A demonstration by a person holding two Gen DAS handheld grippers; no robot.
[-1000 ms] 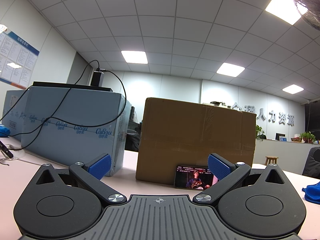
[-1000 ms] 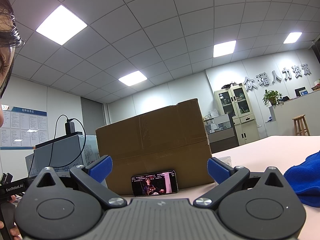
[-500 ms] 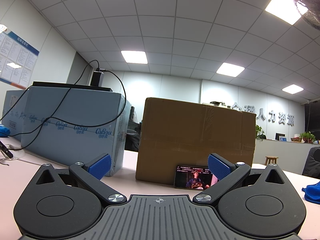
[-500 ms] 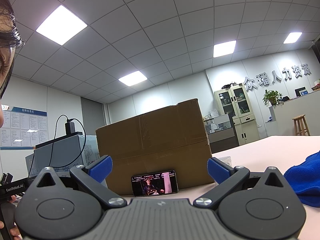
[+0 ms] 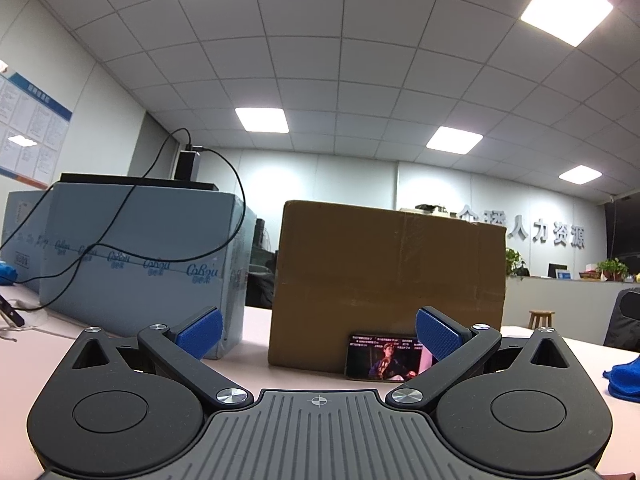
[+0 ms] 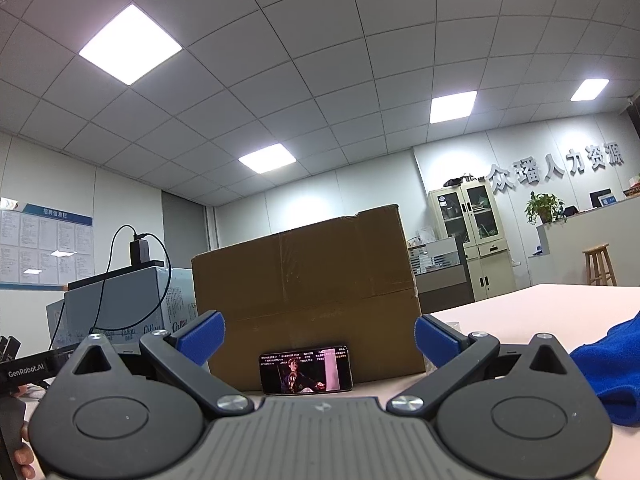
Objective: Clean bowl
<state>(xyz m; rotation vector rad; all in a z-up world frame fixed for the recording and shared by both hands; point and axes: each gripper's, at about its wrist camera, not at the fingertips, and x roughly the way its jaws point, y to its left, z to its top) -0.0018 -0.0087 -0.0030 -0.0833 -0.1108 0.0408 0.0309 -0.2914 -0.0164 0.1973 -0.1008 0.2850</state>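
Cardboard box (image 5: pixel 384 284) edge faces both wide-spread, empty hand-held grippers.

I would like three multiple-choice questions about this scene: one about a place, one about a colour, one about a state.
1. Where does the black smartphone stand?
A. leaning against the brown cardboard box
B. on top of the box
C. on the wooden stool

2. What colour is the crumpled cloth on the pale pink table?
A. red
B. blue
C. white

3. How is the right gripper?
A. shut on the cloth
B. shut, empty
C. open, empty

Answers: 1 A, the phone is propped at the box's base. 2 B, the cloth is plainly blue. 3 C, its pads stand wide apart with nothing between them.
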